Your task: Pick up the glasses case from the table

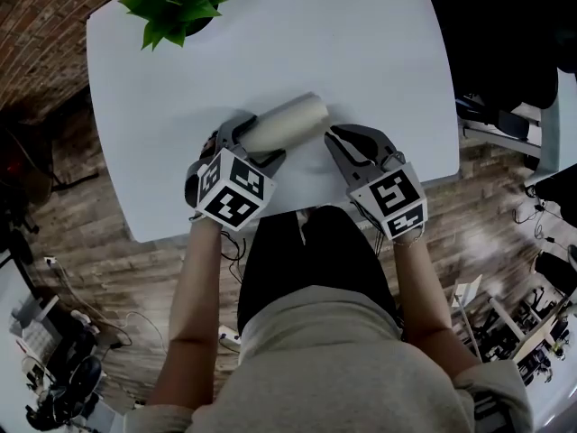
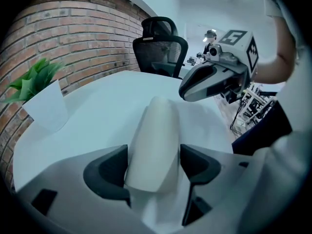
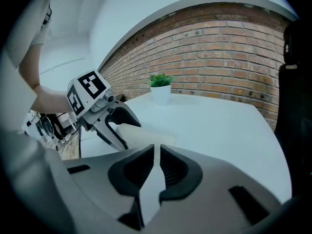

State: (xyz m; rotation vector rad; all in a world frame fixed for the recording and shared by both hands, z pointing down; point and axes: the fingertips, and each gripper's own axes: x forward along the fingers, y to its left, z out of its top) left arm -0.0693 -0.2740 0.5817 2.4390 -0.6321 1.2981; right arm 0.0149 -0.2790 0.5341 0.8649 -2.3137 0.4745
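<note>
Cream-coloured and rounded like a short tube, the glasses case [image 1: 287, 123] lies on a white table [image 1: 361, 43], at the middle of the head view. A potted plant [image 1: 176, 7] stands well apart at the upper left.

The left gripper [image 1: 254, 144] has its jaws spread wide on either side of the case's lower-left end. In the left gripper view the case [image 2: 153, 145] fills the gap between the dark pads [image 2: 107, 172], but they do not look clamped on it. The right gripper [image 1: 347, 138] sits just beside the case's other end. Its jaws are almost together with only a thin slit between them, and they grasp nothing.

The case's long axis runs from lower left to upper right in the head view. It points nearly straight away along the left gripper's own line, so the jaws cross its narrow width.

To do this step well, the pads probably need to close slowly and squarely on the curved sides, low enough not to slide over the top. The grip is near one end, so the far end may droop when lifted.
</note>
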